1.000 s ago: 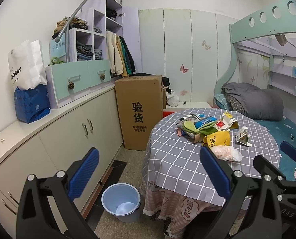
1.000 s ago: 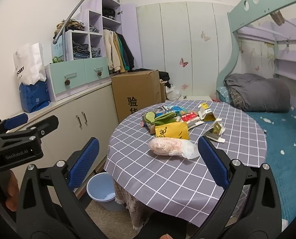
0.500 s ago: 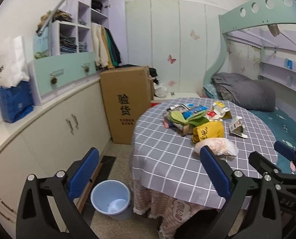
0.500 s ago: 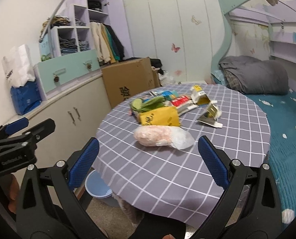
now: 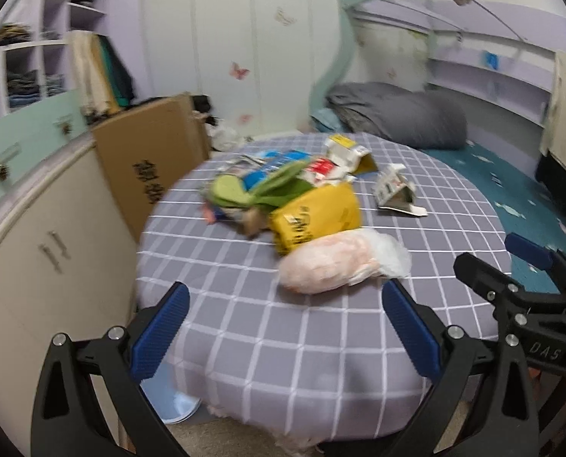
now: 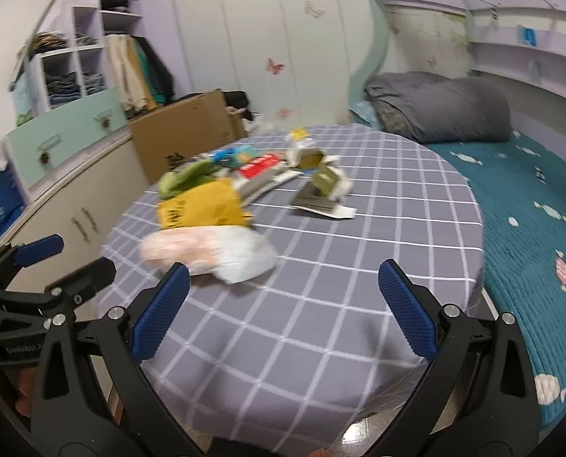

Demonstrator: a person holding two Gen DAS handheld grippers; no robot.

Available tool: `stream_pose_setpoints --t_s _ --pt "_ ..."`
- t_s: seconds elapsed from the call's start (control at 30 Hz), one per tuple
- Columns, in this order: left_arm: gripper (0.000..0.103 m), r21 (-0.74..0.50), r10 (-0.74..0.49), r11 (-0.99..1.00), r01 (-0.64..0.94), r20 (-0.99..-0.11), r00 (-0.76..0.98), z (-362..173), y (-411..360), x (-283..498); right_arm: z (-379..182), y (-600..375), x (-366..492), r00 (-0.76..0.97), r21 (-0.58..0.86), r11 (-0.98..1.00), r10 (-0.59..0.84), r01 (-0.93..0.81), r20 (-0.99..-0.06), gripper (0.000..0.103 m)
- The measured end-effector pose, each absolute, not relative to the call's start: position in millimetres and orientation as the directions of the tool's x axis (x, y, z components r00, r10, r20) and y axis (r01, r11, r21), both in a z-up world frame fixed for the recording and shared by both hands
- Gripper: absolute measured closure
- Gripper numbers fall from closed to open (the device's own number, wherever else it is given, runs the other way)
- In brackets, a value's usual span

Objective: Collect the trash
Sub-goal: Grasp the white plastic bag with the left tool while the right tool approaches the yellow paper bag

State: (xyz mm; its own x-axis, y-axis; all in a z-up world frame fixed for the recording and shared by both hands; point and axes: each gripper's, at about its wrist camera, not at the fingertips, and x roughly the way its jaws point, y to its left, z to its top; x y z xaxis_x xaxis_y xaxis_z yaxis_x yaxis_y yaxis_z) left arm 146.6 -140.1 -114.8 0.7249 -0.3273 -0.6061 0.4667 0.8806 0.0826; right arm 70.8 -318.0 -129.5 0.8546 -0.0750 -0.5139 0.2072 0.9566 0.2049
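Note:
A round table [image 5: 244, 327] [image 6: 378, 236] with a grey checked cloth carries a heap of trash. Nearest lies a pink-filled clear plastic bag [image 5: 340, 262] [image 6: 206, 251], behind it a yellow packet [image 5: 317, 217] [image 6: 199, 209], green wrappers [image 5: 252, 190] [image 6: 187, 179], a red packet [image 6: 262, 163] and torn cartons [image 5: 395, 194] [image 6: 324, 186]. My left gripper [image 5: 283, 331] is open over the near table edge, just short of the plastic bag. My right gripper [image 6: 283, 308] is open too, its left finger just in front of the bag. Both hold nothing.
A light blue bin [image 5: 176, 400] stands on the floor under the table's left edge. A brown cardboard box [image 5: 149, 156] [image 6: 191, 133] and white cupboards [image 5: 35, 251] line the left side. A bunk bed with a grey duvet [image 5: 397, 114] [image 6: 443, 106] is on the right.
Both grippers have moved in towards the table and lowered; the trash heap looks larger and nearer. The views are blurred from motion. Both stay open.

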Motion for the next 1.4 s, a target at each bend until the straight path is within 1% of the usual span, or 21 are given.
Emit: stream_pose_setpoints --t_s 0.07,0.2,0.23,0.27,0.3,0.33,0.4,0.43,0.5,0.53,0.63,0.8,0.9,0.97,1.07,1.13,1.2,1.4 --pt "0.004 0.079 -0.330 0.873 0.482 -0.632 0.701 -123.4 -150.2 159.2 -134.4 -329.1 77.2 0.846 0.207 0.952 -0.086 0.225 -0.526 0.006" --pt "0.004 0.083 -0.339 0.857 0.508 -0.651 0.679 -136.4 -166.9 177.7 -142.5 -341.3 86.8 0.834 0.213 0.950 -0.080 0.230 -0.546 0.006" --pt "0.006 0.088 -0.341 0.854 0.513 -0.651 0.679 -139.6 -171.5 181.7 -144.9 -344.8 89.5 0.831 0.214 0.949 -0.079 0.232 -0.551 0.006" --pt "0.010 0.091 -0.339 0.852 0.516 -0.655 0.675 -142.5 -174.7 185.4 -145.9 -345.0 91.5 0.828 0.211 0.949 -0.080 0.233 -0.555 0.006" --pt "0.024 0.087 -0.346 0.845 0.527 -0.663 0.664 -144.5 -176.4 187.0 -146.7 -345.0 92.8 0.826 0.209 0.950 -0.079 0.233 -0.558 0.006" --pt "0.032 0.081 -0.355 0.837 0.541 -0.673 0.649 -147.6 -179.5 190.0 -148.2 -346.6 94.7 0.823 0.210 0.950 -0.076 0.232 -0.563 0.006" --pt "0.035 0.075 -0.352 0.831 0.551 -0.696 0.626 -155.3 -184.7 197.2 -149.5 -347.9 97.8 0.820 0.215 0.949 -0.069 0.229 -0.568 0.006" --pt "0.044 0.075 -0.352 0.830 0.552 -0.698 0.623 -155.9 -183.9 196.8 -150.2 -348.8 98.9 0.819 0.217 0.950 -0.064 0.225 -0.570 0.006" --pt "0.059 0.077 -0.360 0.824 0.561 -0.693 0.625 -155.3 -184.4 193.9 -150.3 -348.2 100.4 0.818 0.216 0.951 -0.061 0.221 -0.572 0.006" --pt "0.063 0.063 -0.377 0.820 0.569 -0.689 0.619 -153.2 -182.2 190.1 -149.9 -348.6 100.9 0.819 0.218 0.952 -0.056 0.217 -0.572 0.006" --pt "0.068 0.013 -0.429 0.811 0.585 -0.667 0.609 -146.9 -174.6 181.9 -147.3 -350.5 101.2 0.825 0.237 0.949 -0.038 0.206 -0.564 0.006" --pt "0.070 -0.098 -0.498 0.824 0.557 -0.593 0.632 -124.7 -150.1 172.2 -141.7 -352.0 102.6 0.832 0.262 0.943 -0.026 0.203 -0.554 0.006" --pt "0.071 -0.150 -0.473 0.867 0.475 -0.546 0.692 -109.9 -125.9 172.9 -140.5 -350.3 107.6 0.829 0.263 0.944 -0.019 0.199 -0.560 0.006" --pt "0.071 -0.173 -0.418 0.905 0.388 -0.520 0.745 -101.6 -104.8 175.1 -139.6 -344.2 113.9 0.825 0.260 0.949 -0.001 0.179 -0.565 0.006" --pt "0.071 -0.157 -0.308 0.951 0.265 -0.496 0.812 -95.1 -82.2 177.0 -136.7 -327.8 125.9 0.820 0.242 0.960 0.026 0.139 -0.572 0.006" --pt "0.071 -0.186 -0.256 0.965 0.186 -0.494 0.831 -93.3 -63.8 179.4 -135.1 -314.0 134.7 0.815 0.224 0.969 0.049 0.101 -0.578 0.006" --pt "0.071 -0.194 -0.212 0.972 0.131 -0.490 0.845 -93.1 -51.4 180.2 -133.4 -299.4 144.3 0.810 0.203 0.977 0.064 0.069 -0.584 0.006" --pt "0.071 -0.141 -0.076 0.990 0.010 -0.475 0.877 -94.6 -35.1 180.7 -131.5 -278.7 169.3 0.791 0.195 0.980 0.083 0.047 -0.606 0.006"
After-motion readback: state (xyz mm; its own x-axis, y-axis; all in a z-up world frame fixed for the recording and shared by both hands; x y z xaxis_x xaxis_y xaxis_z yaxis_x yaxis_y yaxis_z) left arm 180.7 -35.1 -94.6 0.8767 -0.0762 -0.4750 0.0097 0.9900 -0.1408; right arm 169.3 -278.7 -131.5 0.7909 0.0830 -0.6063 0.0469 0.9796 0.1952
